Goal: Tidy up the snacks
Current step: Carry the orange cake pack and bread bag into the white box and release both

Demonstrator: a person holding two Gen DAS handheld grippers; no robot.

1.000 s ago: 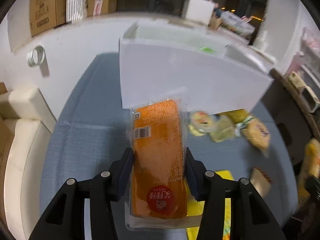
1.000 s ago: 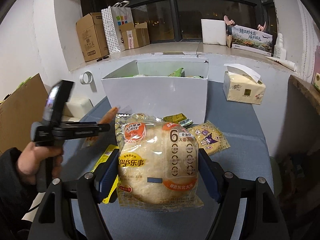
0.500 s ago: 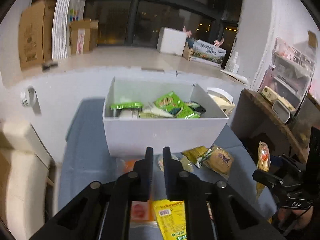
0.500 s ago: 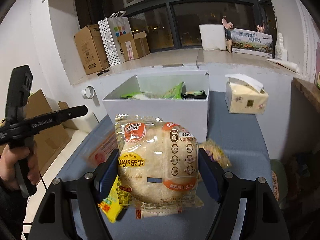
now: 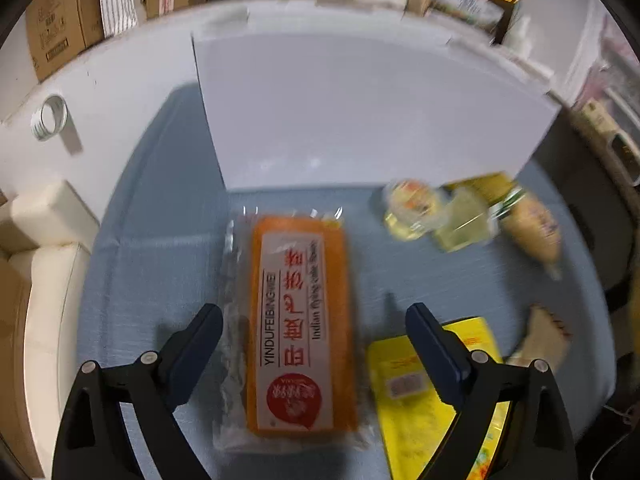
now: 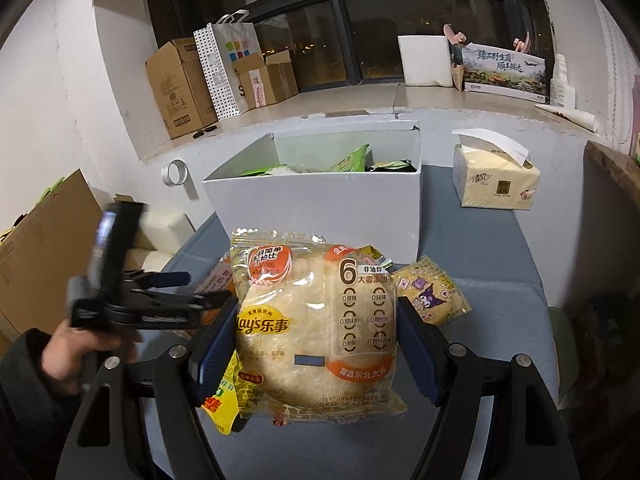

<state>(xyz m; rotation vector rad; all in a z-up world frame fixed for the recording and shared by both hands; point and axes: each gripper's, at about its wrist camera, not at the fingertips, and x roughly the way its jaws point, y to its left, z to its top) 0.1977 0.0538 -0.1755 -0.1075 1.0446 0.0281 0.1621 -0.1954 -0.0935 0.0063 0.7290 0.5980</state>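
Note:
An orange flatbread packet [image 5: 300, 320] lies on the blue tablecloth in front of the white snack box [image 5: 360, 120]. My left gripper [image 5: 314, 320] is open, low over it, one finger on each side of the packet. My right gripper [image 6: 316, 340] is shut on a Lay's rice-cracker bag [image 6: 316, 328] and holds it above the table, in front of the white box [image 6: 316, 208], which holds several green packets. My left gripper also shows in the right wrist view [image 6: 168, 296], at the left.
Loose snacks lie right of the orange packet: a yellow packet [image 5: 432, 396], clear-wrapped cakes [image 5: 436, 216], a tan bag [image 5: 532, 228]. A purple-printed bag [image 6: 430, 296] lies by the box. A tissue box [image 6: 496, 180] stands at the back right. A cream seat [image 5: 44, 260] lies left.
My left gripper held the orange packet, then was up and shut with the packet on the table; now it is low over the packet and open. The right gripper still holds the Lay's bag.

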